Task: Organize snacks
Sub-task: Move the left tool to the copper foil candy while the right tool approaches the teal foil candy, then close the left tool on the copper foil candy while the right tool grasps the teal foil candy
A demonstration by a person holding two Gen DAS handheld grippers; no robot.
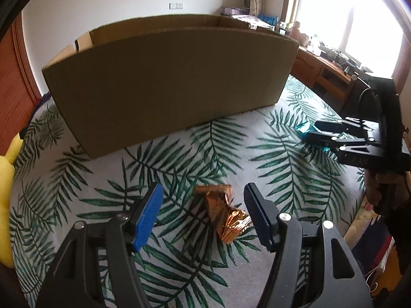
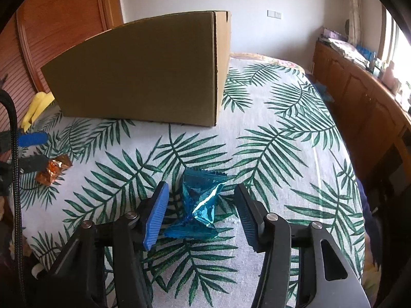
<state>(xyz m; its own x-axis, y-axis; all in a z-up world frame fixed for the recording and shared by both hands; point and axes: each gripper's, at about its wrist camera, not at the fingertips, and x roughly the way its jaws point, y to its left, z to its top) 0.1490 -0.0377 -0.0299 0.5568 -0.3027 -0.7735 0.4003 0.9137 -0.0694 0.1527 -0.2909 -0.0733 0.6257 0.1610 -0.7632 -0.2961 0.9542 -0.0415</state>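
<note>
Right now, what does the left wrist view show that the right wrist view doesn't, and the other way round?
Only the left wrist view shows the box's open top and the bright window. Only the right wrist view shows the box's short end and the whole blue wrapper, lying between the right gripper's open fingers. Both show the box, the leaf-print cloth, the orange wrapper and the yellow toy.

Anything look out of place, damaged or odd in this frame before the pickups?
Nothing stands out. The orange snack packet and the blue snack packet lie crumpled but unspilled on the leaf-print cloth, each between an open claw, left and right. The cardboard box stands upright behind.
</note>
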